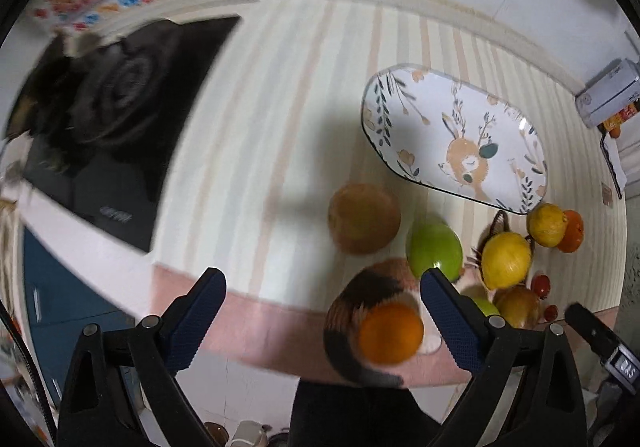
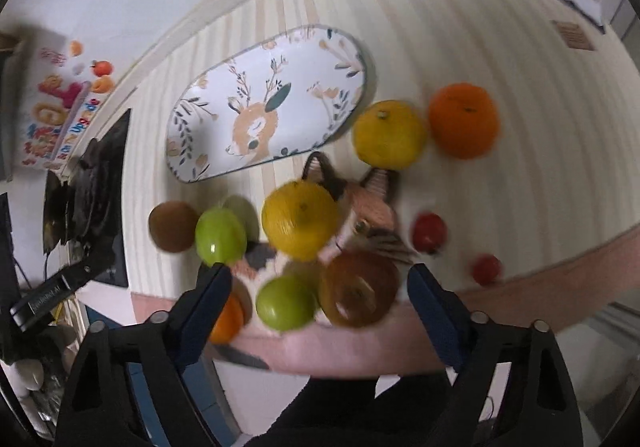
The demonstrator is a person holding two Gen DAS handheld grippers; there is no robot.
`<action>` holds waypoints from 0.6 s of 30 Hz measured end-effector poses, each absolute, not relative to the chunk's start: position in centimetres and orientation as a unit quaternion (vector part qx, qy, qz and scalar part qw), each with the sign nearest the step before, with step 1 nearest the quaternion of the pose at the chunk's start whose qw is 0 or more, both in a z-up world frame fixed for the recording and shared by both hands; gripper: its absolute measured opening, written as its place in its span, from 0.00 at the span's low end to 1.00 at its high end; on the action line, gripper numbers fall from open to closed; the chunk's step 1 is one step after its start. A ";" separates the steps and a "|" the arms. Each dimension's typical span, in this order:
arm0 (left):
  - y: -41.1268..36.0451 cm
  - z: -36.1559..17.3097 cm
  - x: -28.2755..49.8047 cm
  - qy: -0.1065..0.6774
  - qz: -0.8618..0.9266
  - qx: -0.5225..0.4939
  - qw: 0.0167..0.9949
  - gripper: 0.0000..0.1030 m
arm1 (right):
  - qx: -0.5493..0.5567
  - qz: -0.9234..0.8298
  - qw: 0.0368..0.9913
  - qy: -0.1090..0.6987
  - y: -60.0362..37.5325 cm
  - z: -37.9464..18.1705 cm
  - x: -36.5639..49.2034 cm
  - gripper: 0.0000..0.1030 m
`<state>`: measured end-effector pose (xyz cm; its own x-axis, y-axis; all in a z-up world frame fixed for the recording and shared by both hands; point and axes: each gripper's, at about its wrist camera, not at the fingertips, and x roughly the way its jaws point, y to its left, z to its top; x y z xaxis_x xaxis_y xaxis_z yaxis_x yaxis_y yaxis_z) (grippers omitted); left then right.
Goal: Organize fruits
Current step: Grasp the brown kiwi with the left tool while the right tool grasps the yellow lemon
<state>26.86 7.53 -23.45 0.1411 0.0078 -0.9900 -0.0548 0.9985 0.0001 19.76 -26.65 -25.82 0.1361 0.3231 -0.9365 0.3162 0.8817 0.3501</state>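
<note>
Home kitchen: stovetop [image 1: 108,127], striped counter [image 1: 304,95].

Each gripper [image 1: 322,321] [image 2: 320,317] has black triangular arms, silver screws and ribbed dark-blue pads [image 1: 196,321].

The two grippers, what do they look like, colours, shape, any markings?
Both look alike. The left gripper and the right gripper each have a black frame of angled struts joined by round silver pins, ending in two flat fingers faced with dark blue textured pads. In the right wrist view the other gripper's black body carries a small label, too blurred to read.
</note>
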 end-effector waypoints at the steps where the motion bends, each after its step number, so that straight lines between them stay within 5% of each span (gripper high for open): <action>1: 7.5 -24.5 27.8 0.664 0.011 -0.020 0.747 0.97 | 0.244 0.001 0.707 0.664 -26.3 -26.7 20.7 0.83; 18: 5.4 -34.3 34.0 0.746 -0.055 -0.002 0.664 0.97 | 0.225 0.004 0.635 0.739 -22.1 -34.9 26.7 0.65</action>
<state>34.04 5.36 -34.34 -0.1177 -0.0755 -0.9902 0.0698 0.9940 -0.0841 26.66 -22.10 -34.92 -0.0910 0.3378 -0.9368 0.3277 0.8985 0.2922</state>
